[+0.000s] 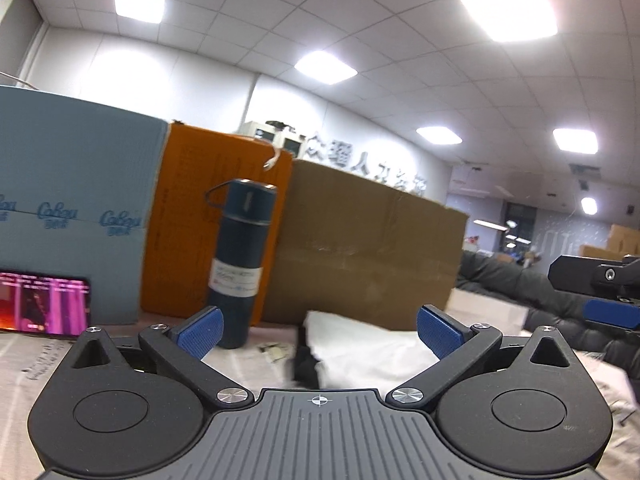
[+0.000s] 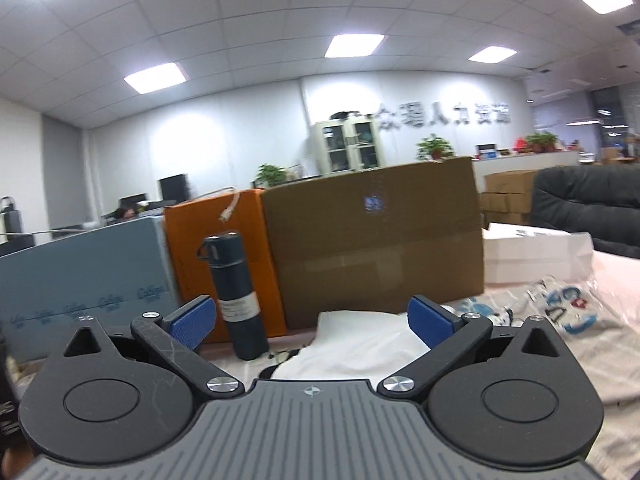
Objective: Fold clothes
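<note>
White garment [image 1: 360,344] lies crumpled on the tabletop [image 1: 248,364], ahead of both cameras, just in front of the brown cardboard box [image 1: 372,248]. A dark patch of fabric [image 1: 306,364] shows at its near left edge; whether that belongs to the same garment, cannot tell. In the right wrist view the white garment [image 2: 360,340] sits between the spread blue pads, lower and farther off, not touched by them.

Left tongs [image 1: 318,330]: wide apart, nothing between them, held above the tabletop. Right tongs [image 2: 310,322]: also wide apart, gripping nothing. The right tongs also show at the right edge of the left wrist view [image 1: 600,292], raised, well off to the side of the garment.

A second piece, a printed white shirt [image 2: 560,312] with blue and red lettering, seems to be in clear plastic wrap and lies to the right of the white garment. Behind it a flat white box [image 2: 536,256].

A dark blue flask [image 1: 240,260] stands upright, left of the garment, just in front of an orange box [image 1: 192,216]. Left of that a grey-blue box [image 1: 72,208] with printed logos. A phone [image 1: 44,304] with a lit screen leans against it.

Black sofa [image 2: 588,208] at far right. Ceiling panels lit.
</note>
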Tool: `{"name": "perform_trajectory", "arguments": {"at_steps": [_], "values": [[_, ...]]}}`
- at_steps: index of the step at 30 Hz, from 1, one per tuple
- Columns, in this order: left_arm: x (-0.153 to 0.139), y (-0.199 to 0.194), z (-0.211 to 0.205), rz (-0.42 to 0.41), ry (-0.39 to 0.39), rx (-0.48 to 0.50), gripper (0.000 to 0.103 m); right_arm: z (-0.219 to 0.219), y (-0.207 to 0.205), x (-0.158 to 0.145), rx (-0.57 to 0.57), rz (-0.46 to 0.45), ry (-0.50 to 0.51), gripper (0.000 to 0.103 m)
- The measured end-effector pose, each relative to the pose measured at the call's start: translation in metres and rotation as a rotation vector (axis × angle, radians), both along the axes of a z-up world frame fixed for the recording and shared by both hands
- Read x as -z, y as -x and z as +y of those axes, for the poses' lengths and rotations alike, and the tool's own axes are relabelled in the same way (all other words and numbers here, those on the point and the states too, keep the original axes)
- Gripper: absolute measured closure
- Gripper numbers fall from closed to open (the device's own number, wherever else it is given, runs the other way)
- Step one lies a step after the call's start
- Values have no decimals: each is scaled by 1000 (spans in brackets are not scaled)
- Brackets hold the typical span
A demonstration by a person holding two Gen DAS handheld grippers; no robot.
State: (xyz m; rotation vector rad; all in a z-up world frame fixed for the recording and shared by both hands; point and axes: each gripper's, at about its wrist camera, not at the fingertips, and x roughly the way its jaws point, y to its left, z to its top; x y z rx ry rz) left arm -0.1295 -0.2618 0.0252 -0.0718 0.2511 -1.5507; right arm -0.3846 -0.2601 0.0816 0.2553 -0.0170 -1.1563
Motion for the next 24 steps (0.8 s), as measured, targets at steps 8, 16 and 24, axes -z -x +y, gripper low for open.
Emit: {"name": "perform_trajectory", "arguments": {"at_steps": [8,16,24], "values": [[16,3,-28,-149,-52,-22,0,-27,-28,40,232,-72,-6,0],[38,-7,-27,-103,-8,-49,0,-45,-47,74,397,15,28,0],[38,-12,-19,-88,39,-65,0,-38,-57,89,394,125,127,0]]}}
